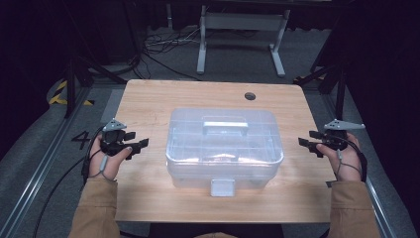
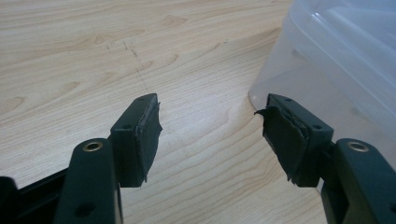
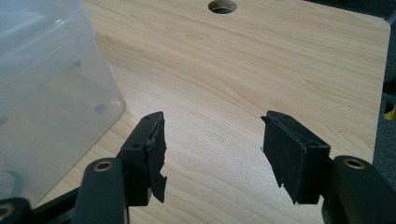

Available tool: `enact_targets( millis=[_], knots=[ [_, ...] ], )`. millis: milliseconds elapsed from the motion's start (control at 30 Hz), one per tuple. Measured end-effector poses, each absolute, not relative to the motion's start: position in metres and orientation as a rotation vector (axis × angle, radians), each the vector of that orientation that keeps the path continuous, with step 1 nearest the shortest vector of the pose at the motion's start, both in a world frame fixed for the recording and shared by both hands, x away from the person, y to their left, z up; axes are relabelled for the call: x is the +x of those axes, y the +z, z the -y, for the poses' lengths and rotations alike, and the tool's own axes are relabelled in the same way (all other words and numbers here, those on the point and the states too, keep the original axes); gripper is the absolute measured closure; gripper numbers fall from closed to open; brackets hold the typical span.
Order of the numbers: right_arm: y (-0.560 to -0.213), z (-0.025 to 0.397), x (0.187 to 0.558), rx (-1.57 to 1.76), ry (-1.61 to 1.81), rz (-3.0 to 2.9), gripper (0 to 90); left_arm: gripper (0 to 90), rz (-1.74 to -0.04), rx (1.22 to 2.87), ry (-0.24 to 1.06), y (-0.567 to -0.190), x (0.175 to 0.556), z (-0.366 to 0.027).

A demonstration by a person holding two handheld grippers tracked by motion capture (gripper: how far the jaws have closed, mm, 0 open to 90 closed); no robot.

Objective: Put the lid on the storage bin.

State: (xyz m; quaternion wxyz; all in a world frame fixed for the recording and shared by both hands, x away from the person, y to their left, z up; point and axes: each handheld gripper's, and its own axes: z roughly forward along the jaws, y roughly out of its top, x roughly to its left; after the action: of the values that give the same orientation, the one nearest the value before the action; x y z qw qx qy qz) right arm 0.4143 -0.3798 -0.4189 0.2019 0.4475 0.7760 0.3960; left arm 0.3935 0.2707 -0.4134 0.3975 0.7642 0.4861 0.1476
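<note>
A clear plastic storage box [image 1: 224, 146] with a lid, a top handle and a front latch [image 1: 222, 187] stands in the middle of the wooden table [image 1: 148, 99]. My left gripper [image 1: 134, 141] hovers open to the left of the box, jaws pointing at it. In the left gripper view the box wall [image 2: 336, 60] is just past the right jaw, and my left gripper [image 2: 210, 126] holds nothing. My right gripper [image 1: 306, 143] is open at the table's right edge, apart from the box. In the right gripper view the box [image 3: 46, 84] lies at the left of my right gripper [image 3: 212, 140].
A round cable hole [image 1: 250, 95] sits near the table's far right corner, also seen as the hole [image 3: 222, 6]. Behind the table stand a white metal frame [image 1: 242, 34] and loose cables [image 1: 163, 44] on the floor. Bare wood surrounds the box.
</note>
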Motion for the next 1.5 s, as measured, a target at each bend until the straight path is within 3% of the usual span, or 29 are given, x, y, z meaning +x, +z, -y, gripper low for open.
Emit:
enact_targets(
  millis=[900,1500],
  knots=[
    [-0.464,0.383,0.43,1.267,1.074,-2.208,41.5,34.3,-1.267,1.983,0.359,-0.452,0.407,-0.277],
    [-0.483,0.383,0.433,1.268,1.045,-2.2,41.9,34.2,-1.23,2.123,0.335,-0.466,0.411,-0.268]
  ],
)
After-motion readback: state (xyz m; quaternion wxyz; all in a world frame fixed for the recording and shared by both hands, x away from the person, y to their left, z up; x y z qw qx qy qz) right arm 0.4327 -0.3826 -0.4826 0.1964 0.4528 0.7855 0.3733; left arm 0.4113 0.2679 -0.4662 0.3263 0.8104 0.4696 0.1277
